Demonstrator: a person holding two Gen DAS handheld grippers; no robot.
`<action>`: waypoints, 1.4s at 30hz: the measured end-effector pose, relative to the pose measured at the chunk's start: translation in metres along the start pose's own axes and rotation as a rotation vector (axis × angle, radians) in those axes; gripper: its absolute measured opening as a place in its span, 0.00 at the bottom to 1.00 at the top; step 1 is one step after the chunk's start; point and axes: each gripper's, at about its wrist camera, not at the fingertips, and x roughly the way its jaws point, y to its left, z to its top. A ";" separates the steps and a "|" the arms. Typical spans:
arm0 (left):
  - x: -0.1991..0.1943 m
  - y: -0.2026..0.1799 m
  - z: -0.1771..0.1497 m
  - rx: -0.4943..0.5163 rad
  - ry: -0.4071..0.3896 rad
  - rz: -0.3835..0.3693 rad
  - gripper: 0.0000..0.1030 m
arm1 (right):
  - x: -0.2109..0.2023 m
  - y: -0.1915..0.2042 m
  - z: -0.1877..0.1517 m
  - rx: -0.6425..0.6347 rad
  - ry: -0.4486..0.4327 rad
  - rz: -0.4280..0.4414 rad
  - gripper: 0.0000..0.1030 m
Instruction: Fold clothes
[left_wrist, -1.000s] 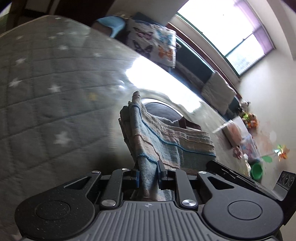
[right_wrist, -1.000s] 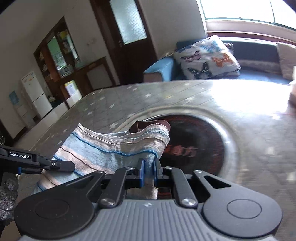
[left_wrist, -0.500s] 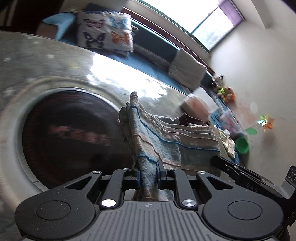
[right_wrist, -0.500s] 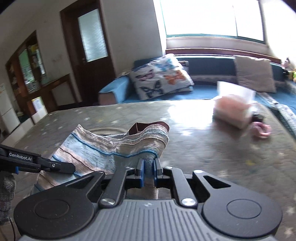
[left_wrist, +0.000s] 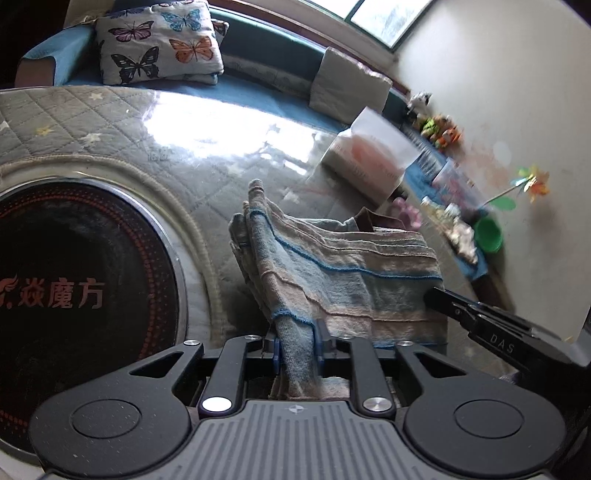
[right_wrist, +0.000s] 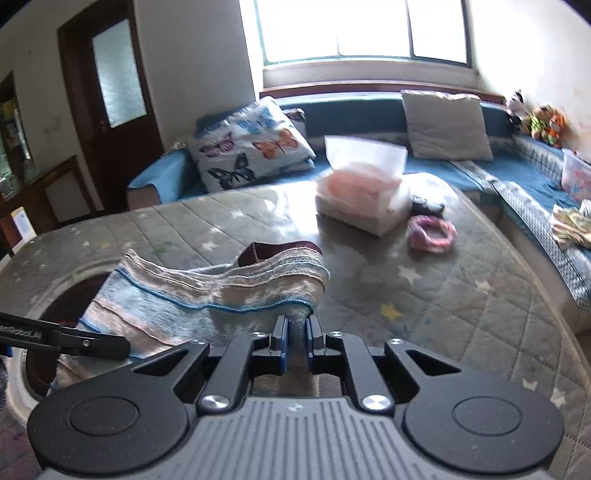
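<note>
Nubby striped knit cloth (left_wrist: 332, 273); glossy quilted table cover (right_wrist: 461, 295).

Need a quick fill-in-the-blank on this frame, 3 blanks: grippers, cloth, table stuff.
1. Both the left hand-held gripper and the right hand-held gripper are shut on the striped ____.
2. The pillow on the sofa is printed with ____.
3. The pink ring lies on the quilted table cover beside the ____ box.

Missing words: cloth; butterflies; tissue

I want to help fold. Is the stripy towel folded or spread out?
Folded. The striped towel hangs doubled in layers between the left gripper and right gripper, both clamped on it.
</note>
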 end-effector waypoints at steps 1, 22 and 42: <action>0.001 0.000 0.001 0.007 -0.002 0.011 0.24 | 0.004 -0.002 -0.002 0.002 0.009 -0.005 0.10; 0.039 -0.002 0.036 0.122 -0.024 0.051 0.21 | 0.059 -0.009 0.003 0.039 0.055 0.031 0.16; 0.044 0.000 0.042 0.148 -0.032 0.026 0.21 | 0.088 0.034 0.019 -0.063 0.055 0.084 0.16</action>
